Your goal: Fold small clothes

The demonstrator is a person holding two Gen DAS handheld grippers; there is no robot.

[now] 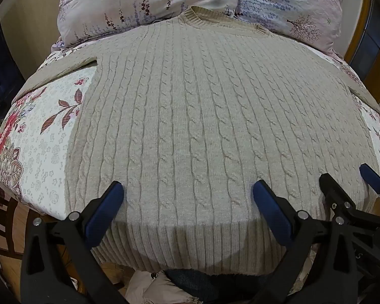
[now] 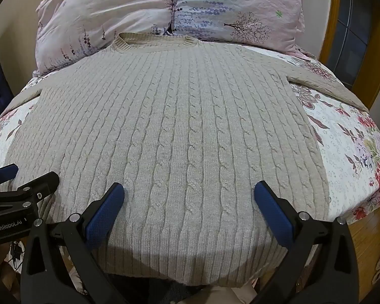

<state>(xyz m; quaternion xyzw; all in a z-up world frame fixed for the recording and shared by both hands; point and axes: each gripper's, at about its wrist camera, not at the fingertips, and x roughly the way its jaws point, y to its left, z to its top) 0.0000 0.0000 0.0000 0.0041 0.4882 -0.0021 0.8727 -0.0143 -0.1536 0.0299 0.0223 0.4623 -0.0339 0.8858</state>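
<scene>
A beige cable-knit sweater lies flat on the flowered bedspread, collar at the far end, ribbed hem hanging over the near edge. Its sleeves spread out to both sides. My left gripper hovers open above the lower left part of the sweater, blue pads wide apart with nothing between them. In the right wrist view the same sweater fills the frame, and my right gripper is open above its lower right part. Each gripper shows at the edge of the other's view: the right gripper and the left gripper.
Two pink floral pillows lie beyond the collar, also seen as pillows in the right wrist view. A wooden frame stands at the right. The bedspread shows on both sides of the sweater. Wooden floor lies below the near edge.
</scene>
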